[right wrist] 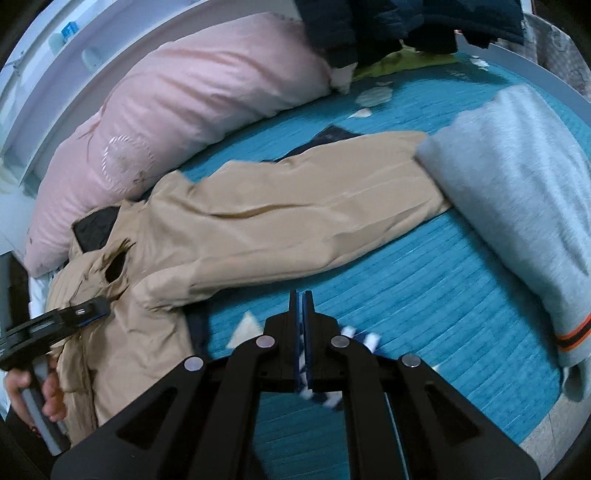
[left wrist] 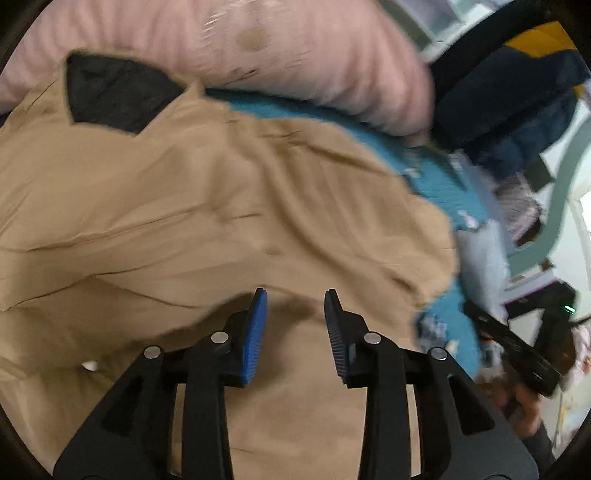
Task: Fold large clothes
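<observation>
The tan jacket (right wrist: 280, 229) lies spread on the bed, crumpled, with its dark lining (left wrist: 114, 92) showing at the collar end near the pink pillow (right wrist: 177, 110). In the left wrist view the left hand-held gripper (left wrist: 295, 325) hangs directly over the tan cloth, which fills most of that picture; its blue pads (left wrist: 255, 339) stand apart and no cloth is between them, so it holds nothing. In the right wrist view the same gripper shows at the left edge, over the bunched end of the jacket beside a dark round opening in the cloth, with a hand (right wrist: 40, 391) of the person around its handle. The right hand-held gripper (right wrist: 301, 332) is over the bare blue bed cover (right wrist: 424, 295), just beside the near edge of the jacket and not touching it; its jaws are pressed together with nothing between them. A grey sweatshirt (right wrist: 517, 206) with an orange and black band at its hem lies on the right side of the bed, and its edge covers the far end of the jacket. The bed cover has small white shapes on it. Behind the pillow runs a white headboard or shelf (right wrist: 55, 74), and a dark blue garment (right wrist: 388, 22) hangs over the far side of the bed. Both pictures are somewhat blurred.
</observation>
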Demonstrator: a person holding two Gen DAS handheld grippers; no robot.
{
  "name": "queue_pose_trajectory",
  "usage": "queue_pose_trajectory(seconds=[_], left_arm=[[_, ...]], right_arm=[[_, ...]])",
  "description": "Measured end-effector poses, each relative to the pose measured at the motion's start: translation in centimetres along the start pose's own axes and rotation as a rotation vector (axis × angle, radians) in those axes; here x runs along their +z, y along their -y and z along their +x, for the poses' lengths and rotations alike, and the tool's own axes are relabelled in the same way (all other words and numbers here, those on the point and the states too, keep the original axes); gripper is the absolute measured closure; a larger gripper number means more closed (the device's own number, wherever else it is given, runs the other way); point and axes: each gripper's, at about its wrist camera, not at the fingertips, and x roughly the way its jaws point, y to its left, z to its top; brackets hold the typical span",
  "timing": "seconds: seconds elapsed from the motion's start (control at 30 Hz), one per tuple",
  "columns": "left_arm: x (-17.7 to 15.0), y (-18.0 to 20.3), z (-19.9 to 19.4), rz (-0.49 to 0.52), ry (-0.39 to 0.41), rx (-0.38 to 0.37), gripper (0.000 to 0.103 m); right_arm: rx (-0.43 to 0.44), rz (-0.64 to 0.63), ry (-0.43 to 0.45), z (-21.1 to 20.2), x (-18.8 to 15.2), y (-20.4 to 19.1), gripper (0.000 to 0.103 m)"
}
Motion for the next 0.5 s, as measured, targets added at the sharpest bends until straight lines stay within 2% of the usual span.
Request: queue_pose_trajectory(seconds=[0.03,0.07,0.1,0.17,0.2,0.23,0.27,0.3,0.37,0.4,0.5], left_arm=[[0.1,0.7,-0.7,0.023,0.023,-0.02,0.064],[0.1,1.3,-1.2,0.038,0.048,-0.032,0.053],[0.3,1.9,-2.0,0.049,0.092,-0.043,0.049],[0.6,2.8,-2.1,0.052,0.124,-0.067,0.048],[0.7,3.2,-1.7,0.053,0.117,-0.054,0.048],[0.7,3.5,-1.1,0.056,0.103,-0.011,0.048],[0.7,3.7,0.4,0.063,0.075,0.078,0.048],[0.6,3.5,1.3,0.06,0.051,0.126,0.048],[0.3,2.6,4.6,0.02,-0.065,0.207,0.049],[-0.1,2.4,6.5,0.006,-0.114,0.253,0.049],[-0.3,3.9,7.4,0.098,-0.106,0.341,0.049]], right_arm=[[-0.002,0.002,0.004,-0.1,0.2,0.3,0.099],[-0.008,0.003,0.012,-0.2,0.3,0.7,0.099],[-0.015,0.012,0.02,-0.3,0.6,1.1,0.099],[-0.008,0.054,0.023,-0.3,1.3,2.3,0.099],[-0.006,0.08,0.028,-0.3,1.5,2.9,0.099],[-0.002,0.099,0.03,-0.4,1.8,3.3,0.099],[0.004,0.126,0.033,-0.4,2.1,3.9,0.099],[0.006,0.151,0.038,-0.4,2.4,4.5,0.099],[0.007,0.203,0.045,-0.2,3.0,5.6,0.098],[0.017,0.243,0.044,0.2,3.3,6.4,0.094],[0.028,0.387,0.018,1.6,3.8,8.8,0.076]])
